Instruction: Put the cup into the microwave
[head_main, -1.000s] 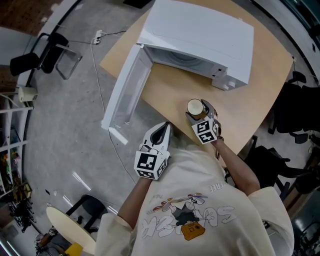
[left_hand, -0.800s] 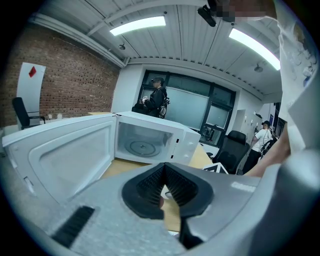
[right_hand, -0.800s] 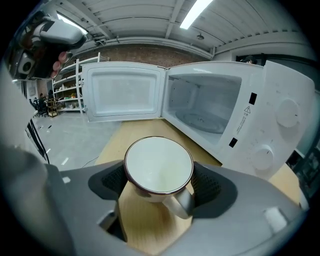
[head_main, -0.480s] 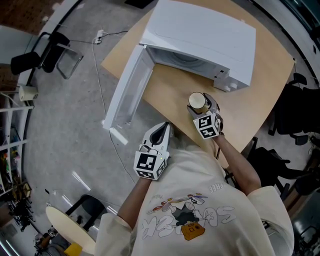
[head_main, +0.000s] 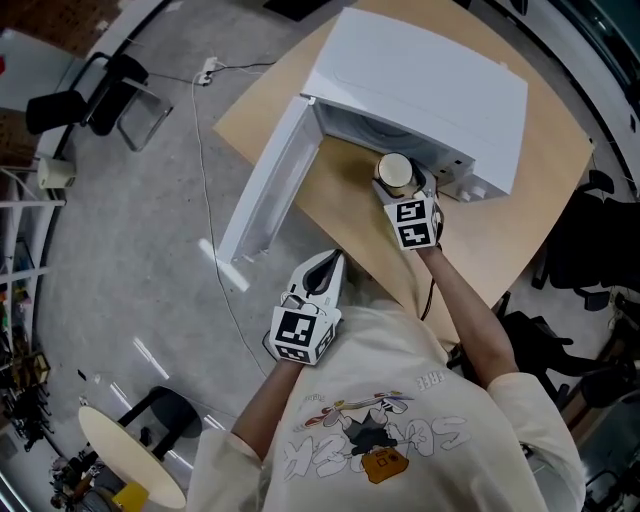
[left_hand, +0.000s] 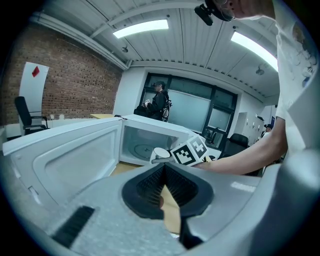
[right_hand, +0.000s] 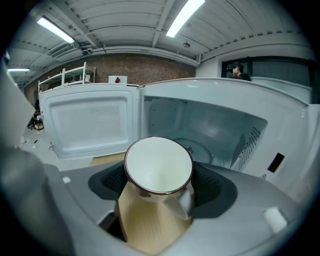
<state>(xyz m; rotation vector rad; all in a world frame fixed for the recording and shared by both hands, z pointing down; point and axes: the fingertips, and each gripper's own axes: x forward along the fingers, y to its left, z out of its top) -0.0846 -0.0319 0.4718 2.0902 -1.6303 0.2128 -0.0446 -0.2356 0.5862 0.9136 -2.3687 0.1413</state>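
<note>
A white cup with a dark rim sits between the pads of my right gripper, which is shut on it and holds it above the table. In the head view the cup hangs right at the mouth of the white microwave, whose door swings open to the left. The right gripper view looks into the empty cavity with its glass turntable. My left gripper stays back near the table's front edge, jaws shut and empty.
The wooden table carries the microwave. A power cable trails over the grey floor at left. Chairs stand at the far left and dark chairs at the right. A person stands by the far windows.
My right gripper has carried the cup up and away from me, from the middle of the table to the microwave's opening. The left gripper has stayed put.
</note>
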